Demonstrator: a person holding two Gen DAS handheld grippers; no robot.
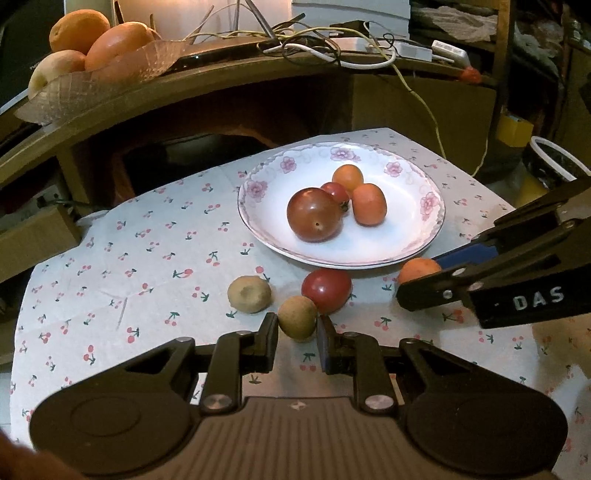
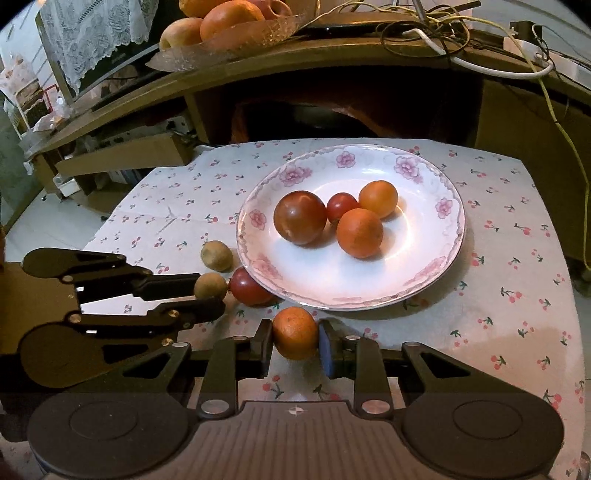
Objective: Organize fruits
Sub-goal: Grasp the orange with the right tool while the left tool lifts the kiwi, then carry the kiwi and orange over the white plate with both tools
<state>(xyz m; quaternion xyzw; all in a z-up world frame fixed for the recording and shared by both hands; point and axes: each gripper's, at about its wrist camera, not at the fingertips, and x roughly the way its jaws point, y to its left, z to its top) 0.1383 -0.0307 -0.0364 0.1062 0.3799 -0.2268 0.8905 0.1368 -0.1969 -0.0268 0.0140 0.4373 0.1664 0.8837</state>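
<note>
A flowered white plate (image 1: 258, 184) (image 2: 443, 258) on the cherry-print cloth holds a dark red tomato (image 1: 314, 214), a small red tomato (image 1: 334, 190) and two small orange fruits (image 1: 369, 205). In front of the plate my left gripper (image 1: 297, 325) (image 2: 212, 293) is shut on a small brown fruit (image 1: 297, 323) (image 2: 210, 286). My right gripper (image 2: 295, 334) (image 1: 424, 275) is shut on a small orange fruit (image 2: 295, 332) (image 1: 419, 267) by the plate's near rim. A second brown fruit (image 1: 249, 293) (image 2: 216, 255) and a red tomato (image 1: 327, 290) (image 2: 249, 291) lie loose on the cloth.
Behind the table runs a curved wooden shelf (image 1: 221, 85) with a glass bowl of large oranges (image 1: 92, 40) (image 2: 229, 22) and tangled cables (image 1: 314, 40). A bin with a white rim (image 1: 554, 162) stands off the table's right side.
</note>
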